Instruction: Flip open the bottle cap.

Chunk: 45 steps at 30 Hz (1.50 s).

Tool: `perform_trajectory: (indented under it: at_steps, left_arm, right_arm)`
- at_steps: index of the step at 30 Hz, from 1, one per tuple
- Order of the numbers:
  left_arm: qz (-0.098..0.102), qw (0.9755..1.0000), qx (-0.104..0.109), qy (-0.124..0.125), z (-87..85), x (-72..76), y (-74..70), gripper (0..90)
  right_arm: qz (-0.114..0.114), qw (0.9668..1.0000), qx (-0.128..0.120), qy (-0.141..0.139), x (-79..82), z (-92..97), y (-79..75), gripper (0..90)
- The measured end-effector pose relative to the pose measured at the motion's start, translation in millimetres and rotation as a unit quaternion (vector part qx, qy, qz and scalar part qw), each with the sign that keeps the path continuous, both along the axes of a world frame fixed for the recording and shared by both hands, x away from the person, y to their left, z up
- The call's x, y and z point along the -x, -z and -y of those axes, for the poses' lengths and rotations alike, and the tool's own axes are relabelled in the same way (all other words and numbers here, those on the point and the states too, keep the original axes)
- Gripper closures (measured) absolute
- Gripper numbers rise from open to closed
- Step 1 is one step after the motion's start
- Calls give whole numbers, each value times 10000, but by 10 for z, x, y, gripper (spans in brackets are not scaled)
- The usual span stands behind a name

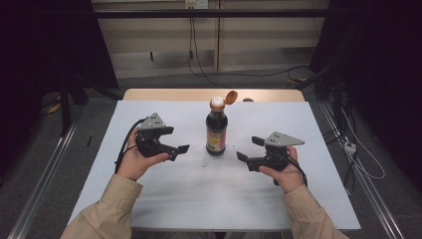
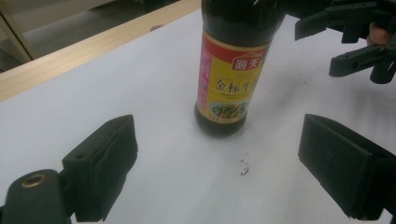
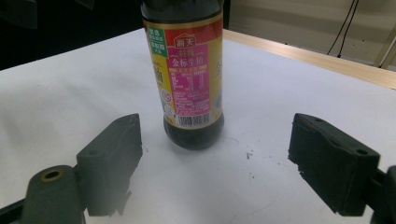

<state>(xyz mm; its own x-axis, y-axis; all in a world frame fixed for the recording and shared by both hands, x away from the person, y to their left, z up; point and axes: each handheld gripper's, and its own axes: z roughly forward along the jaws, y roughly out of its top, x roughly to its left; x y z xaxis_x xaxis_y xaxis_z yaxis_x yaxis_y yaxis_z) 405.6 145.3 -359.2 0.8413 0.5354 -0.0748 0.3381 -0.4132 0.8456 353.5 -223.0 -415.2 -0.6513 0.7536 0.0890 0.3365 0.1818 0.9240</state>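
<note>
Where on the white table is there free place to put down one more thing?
The white table is bare along its near edge between the two sleeves, at the far left corner behind the left gripper, and at the far right behind the right gripper. It is crowded in the middle, where both open grippers flank the sauce bottle.

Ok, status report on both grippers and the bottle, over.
Left gripper open, right gripper open. Sauce bottle upright between them, cap flipped open, untouched. Nothing in the way.

Dark bottle (image 1: 217,130), red-yellow label, orange cap (image 1: 230,96), white table (image 1: 149,199), perhaps dark specks (image 2: 243,166)
</note>
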Motion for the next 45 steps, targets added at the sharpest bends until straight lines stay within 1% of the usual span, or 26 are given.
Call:
perform_trajectory:
  at_steps: [3,5,6,7,8,10,12,16,18,19,20,22,24,26,27,33,35,36,37,39,42,45]
  left_arm:
    - [-12,10000,-3,-27,-49,27,41,114]
    - [-32,10000,-56,-23,-71,42,60,112]
    - [-12,10000,-58,-30,-85,49,74,110]
    - [-33,10000,-32,-27,-97,59,97,110]
    - [-4,10000,-54,-56,-111,70,113,110]
    - [-82,9999,-54,-37,-134,90,151,109]
    - [-77,9999,-52,-58,-160,105,181,104]
    - [-138,9999,-25,-100,-217,133,236,103]
    - [-121,9998,-112,-79,-231,142,245,100]
    - [-87,9999,-112,-66,-238,149,249,96]
    - [-105,9999,-49,-69,-246,159,252,96]
    - [-64,9999,-99,-90,-268,168,251,96]
    - [-97,9999,-48,-95,-283,175,260,96]
    - [-92,9999,-82,-114,-303,183,271,96]
    - [-77,9999,-63,-105,-314,184,284,96]
    - [-116,9998,-110,-118,-362,214,331,96]
    - [-136,9998,-94,-119,-375,221,347,96]
    - [-159,9998,-29,-139,-377,229,360,96]
    - [-132,9998,-101,-125,-390,229,359,95]
    - [-159,9998,-55,-126,-400,244,381,95]
    - [-173,9998,-78,-116,-421,275,398,94]
    - [-146,9998,-96,-114,-446,291,412,95]
  right_arm:
    - [-2,10000,13,4,34,32,2,169]
    - [-2,10000,27,-3,58,53,5,169]
    - [-11,10000,32,-1,65,57,6,169]
    - [-14,10000,41,-6,74,64,10,170]
    - [-28,10000,32,2,88,69,15,170]
    - [-37,10000,63,1,102,80,25,170]
    - [-52,10000,51,-1,118,99,41,170]
    - [-102,9999,66,72,142,154,71,170]
    - [-106,9999,51,111,156,181,79,170]
    - [-101,9999,52,122,162,193,81,170]
    - [-97,9999,53,129,170,204,83,170]
    - [-93,9998,67,144,184,226,87,169]
    - [-94,9998,60,155,199,246,89,170]
    - [-99,9998,73,176,214,265,89,172]
    - [-101,9998,66,177,221,273,90,172]
    - [-89,9998,49,196,260,306,101,173]
    - [-89,9997,64,195,267,315,103,173]
    - [-90,9997,83,205,271,320,105,173]
    - [-92,9997,84,203,274,324,107,173]
    - [-94,9997,105,214,285,332,113,173]
    - [-95,9996,126,214,301,345,127,173]
    - [-115,9996,125,215,319,361,133,174]
